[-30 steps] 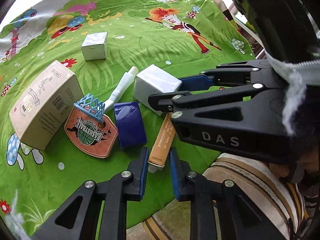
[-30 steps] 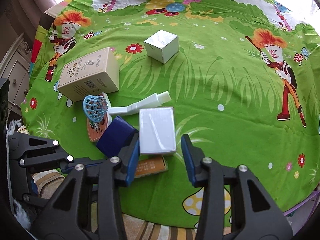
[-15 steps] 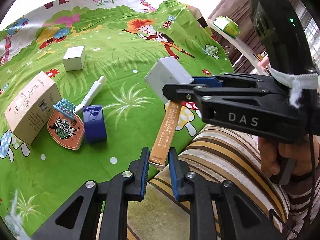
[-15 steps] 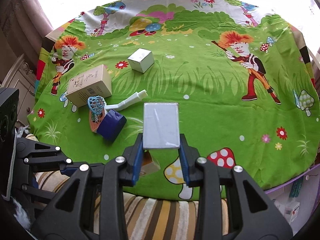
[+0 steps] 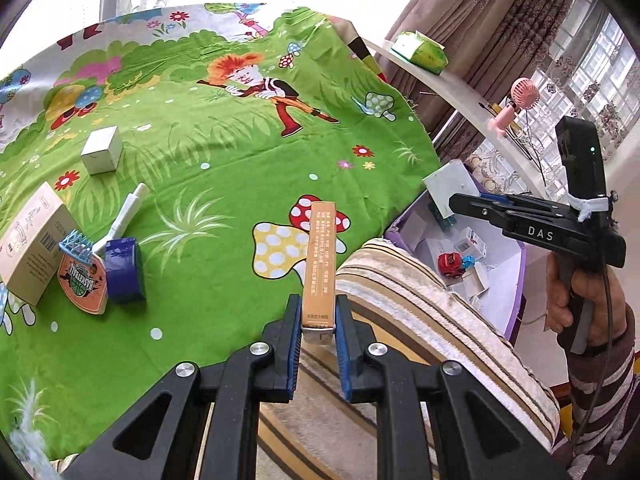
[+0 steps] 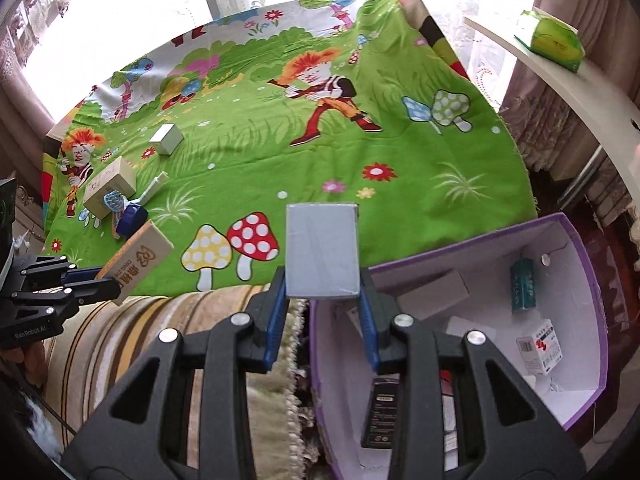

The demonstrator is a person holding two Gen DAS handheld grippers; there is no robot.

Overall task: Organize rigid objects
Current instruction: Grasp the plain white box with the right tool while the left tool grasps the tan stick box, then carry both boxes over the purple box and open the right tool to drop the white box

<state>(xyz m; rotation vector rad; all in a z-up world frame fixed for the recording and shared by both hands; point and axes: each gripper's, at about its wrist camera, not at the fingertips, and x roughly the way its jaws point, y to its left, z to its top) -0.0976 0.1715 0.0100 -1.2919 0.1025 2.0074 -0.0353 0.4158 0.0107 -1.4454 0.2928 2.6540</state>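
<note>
Now both hand-held grippers, lifted off the cloth (image 5: 224,160) vs earlier: left (image 5: 318,322) clamps orange box (image 5: 319,256), right (image 6: 322,300) clamps white box (image 6: 321,250), seemingly over purple bin (image 6: 576,264).

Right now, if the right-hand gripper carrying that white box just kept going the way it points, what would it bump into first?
Probably the purple storage box: the right gripper, shut on the white box, points down over its near edge beside the green cartoon cloth. Depth is hard to judge.
</note>
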